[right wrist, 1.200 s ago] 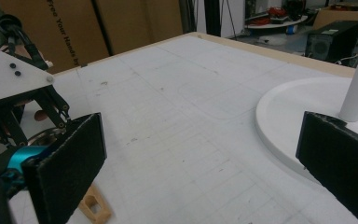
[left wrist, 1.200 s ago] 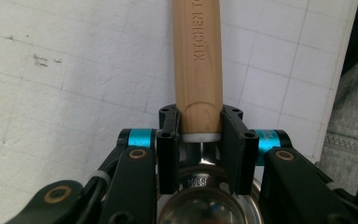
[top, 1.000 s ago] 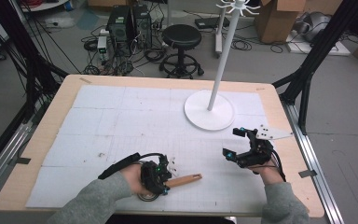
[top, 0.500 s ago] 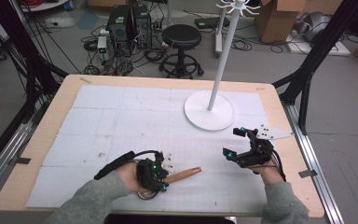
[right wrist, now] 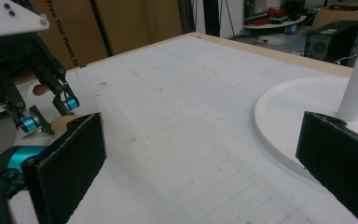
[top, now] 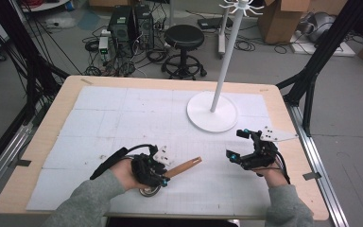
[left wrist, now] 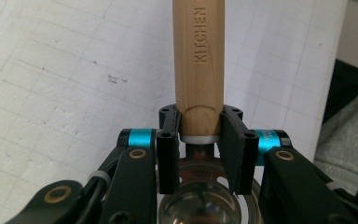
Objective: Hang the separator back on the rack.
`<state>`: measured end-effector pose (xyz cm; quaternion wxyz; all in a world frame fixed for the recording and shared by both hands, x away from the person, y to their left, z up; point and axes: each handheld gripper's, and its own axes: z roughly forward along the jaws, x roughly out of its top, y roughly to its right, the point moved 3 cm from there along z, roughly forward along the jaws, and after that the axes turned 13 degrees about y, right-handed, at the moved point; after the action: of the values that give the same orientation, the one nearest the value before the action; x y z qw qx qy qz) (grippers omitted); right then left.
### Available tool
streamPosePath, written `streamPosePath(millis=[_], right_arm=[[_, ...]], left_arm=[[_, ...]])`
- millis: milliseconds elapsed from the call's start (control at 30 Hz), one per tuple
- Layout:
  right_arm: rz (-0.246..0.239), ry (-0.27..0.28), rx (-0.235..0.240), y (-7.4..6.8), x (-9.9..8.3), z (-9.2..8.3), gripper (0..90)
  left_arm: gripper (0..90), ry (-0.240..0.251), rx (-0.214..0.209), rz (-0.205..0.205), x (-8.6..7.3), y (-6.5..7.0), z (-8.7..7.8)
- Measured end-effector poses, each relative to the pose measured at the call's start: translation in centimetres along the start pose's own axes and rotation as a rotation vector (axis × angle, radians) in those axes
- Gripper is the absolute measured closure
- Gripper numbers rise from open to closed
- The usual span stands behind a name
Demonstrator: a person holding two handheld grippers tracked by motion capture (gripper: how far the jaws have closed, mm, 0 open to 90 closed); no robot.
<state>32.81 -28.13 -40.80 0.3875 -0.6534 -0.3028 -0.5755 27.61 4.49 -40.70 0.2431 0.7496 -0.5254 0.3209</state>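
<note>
Left gripper (left wrist: 199, 133) clamped on wooden handle (left wrist: 199, 60) stamped "KITCHEN", near front table edge; metal strainer bowl (left wrist: 200, 205) beneath. Right gripper (right wrist: 200, 154) gaping, empty. Cardboard box (right wrist: 74, 28) reading "Free Your Hands".

The kitchen utensil (left wrist: 199, 65) is showing a smooth, matt wooden handle with a glossy metal head. The table (top: 170, 127) is wearing matt white gridded paper over pale wood. The stand's base (top: 212, 111) is looking smooth white.

Clamped between its jaws, the left gripper (top: 163, 174) has lifted the wooden-handled strainer (top: 182, 166) off the table, so the handle beyond the jaws now tilts upward.
</note>
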Motion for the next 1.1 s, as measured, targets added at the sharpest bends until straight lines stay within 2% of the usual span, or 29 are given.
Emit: streamPosePath(millis=[167,200,400,533,667,733,867,1100], right_arm=[[0.001,0.001,0.001,0.0,0.0,0.0,0.7],[0.005,0.001,0.000,0.0,0.0,0.0,0.7],[0.003,0.001,-0.002,0.0,0.0,0.0,0.7],[-0.001,0.004,-0.004,0.1,0.0,0.0,0.7],[0.003,0.004,-0.004,0.1,0.0,-0.1,0.7],[0.007,0.003,-0.007,0.1,0.0,-0.1,0.7],[0.004,0.008,-0.008,0.1,0.1,-0.1,0.7],[0.008,0.002,-0.007,0.1,0.0,-0.1,0.7]], left_arm=[[69.3,0.042,0.007,-0.011,0.3,-0.5,-0.6],[69.3,0.061,0.008,-0.022,0.4,-0.5,-0.7],[69.3,0.136,0.028,-0.026,0.7,-1.0,-1.3],[69.3,0.193,0.062,-0.035,0.8,-1.3,-1.5],[69.3,0.238,0.099,-0.081,0.8,-1.9,-1.8],[69.3,0.259,0.119,-0.090,0.7,-2.3,-2.0],[69.4,0.347,0.150,-0.116,0.8,-2.7,-2.4],[69.4,0.449,0.187,-0.097,1.0,-2.9,-2.9]])
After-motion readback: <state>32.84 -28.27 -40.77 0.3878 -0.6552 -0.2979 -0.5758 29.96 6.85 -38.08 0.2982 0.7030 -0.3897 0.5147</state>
